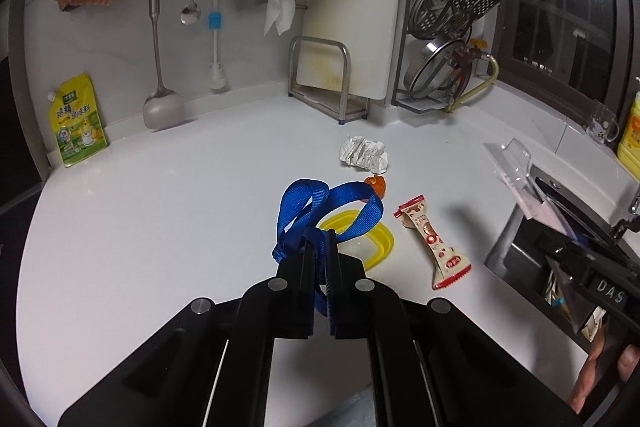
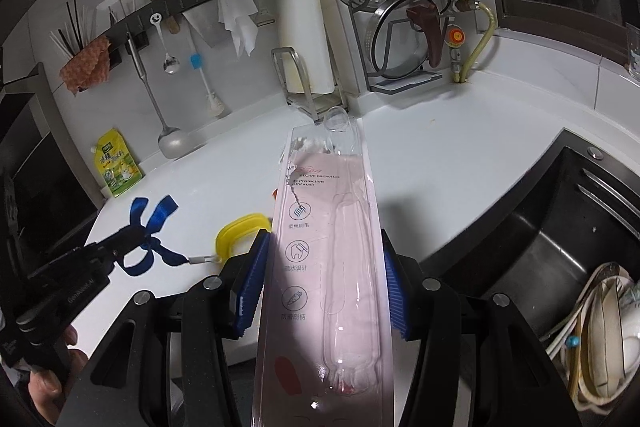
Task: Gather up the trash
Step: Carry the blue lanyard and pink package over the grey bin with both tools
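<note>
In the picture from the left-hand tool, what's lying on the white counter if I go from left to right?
Yellow-green pouch → blue strap, pinched in the left gripper → crumpled paper → red-and-cream snack wrapper → clear toothbrush packet, in the right gripper.

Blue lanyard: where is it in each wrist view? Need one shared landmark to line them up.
Left wrist: blue lanyard at centre, pinched in the shut left gripper, loops standing above the counter.
Right wrist: blue lanyard at left, held by the left gripper coming in from the left edge.
Shared landmark: yellow lid, just behind the lanyard in both.
</note>
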Motion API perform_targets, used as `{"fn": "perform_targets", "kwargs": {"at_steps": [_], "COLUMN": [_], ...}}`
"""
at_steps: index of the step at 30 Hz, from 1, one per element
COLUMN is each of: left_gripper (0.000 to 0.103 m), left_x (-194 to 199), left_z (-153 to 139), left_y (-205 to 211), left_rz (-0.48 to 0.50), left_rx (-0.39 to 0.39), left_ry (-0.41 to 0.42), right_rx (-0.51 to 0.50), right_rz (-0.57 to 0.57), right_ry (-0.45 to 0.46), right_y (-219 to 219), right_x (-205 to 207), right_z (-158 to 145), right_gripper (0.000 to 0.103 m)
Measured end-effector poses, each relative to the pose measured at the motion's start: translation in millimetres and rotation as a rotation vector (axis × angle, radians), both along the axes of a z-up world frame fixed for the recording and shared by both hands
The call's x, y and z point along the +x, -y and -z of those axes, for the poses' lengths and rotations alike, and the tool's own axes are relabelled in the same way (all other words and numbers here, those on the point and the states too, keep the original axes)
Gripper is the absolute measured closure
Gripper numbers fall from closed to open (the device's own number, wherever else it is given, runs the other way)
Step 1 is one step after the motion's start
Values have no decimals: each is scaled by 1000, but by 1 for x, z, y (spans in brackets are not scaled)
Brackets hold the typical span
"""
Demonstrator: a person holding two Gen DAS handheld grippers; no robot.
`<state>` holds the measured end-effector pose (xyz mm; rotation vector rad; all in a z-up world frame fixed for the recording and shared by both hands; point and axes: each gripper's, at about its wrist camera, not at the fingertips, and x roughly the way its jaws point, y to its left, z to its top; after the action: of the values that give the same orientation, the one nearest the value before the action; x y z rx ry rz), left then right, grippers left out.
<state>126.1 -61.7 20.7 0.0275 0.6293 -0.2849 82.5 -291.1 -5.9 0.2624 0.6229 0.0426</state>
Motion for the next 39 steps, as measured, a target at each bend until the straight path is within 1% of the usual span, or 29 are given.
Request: {"fn": "perform_targets", "kwargs": {"at_steps": [4,8,15,25,30,32,39], "left_gripper": [98,98,98,98,98,98,98], "left_x": [-23,-46,-89,-142,-165,-172,-188], "left_z": [-9,-9,-3,11,18,21,36], "left_y": [-9,-16,-28,-33,-30,-28,-21], "left_rz": [8,14,14,20,34,40,45], "left_rx": [-2,1,-4,5,19,21,25], "left_ry": [19,25,18,9,7,5,-20], "right_rx": [6,15,20,29,11,19,13], "right_rz": [2,8,13,-6,-17,-22,-38], "right_ry": [-4,-6,-8,-11,-15,-21,-53], "right_y": [-12,-21,-38,-60,-71,-73,-80], "right_x": [-23,-45,-88,-147,-168,-174,-189], "right_z": [3,6,11,17,24,27,44], "right_gripper": [53,53,53,53,53,53,53]}}
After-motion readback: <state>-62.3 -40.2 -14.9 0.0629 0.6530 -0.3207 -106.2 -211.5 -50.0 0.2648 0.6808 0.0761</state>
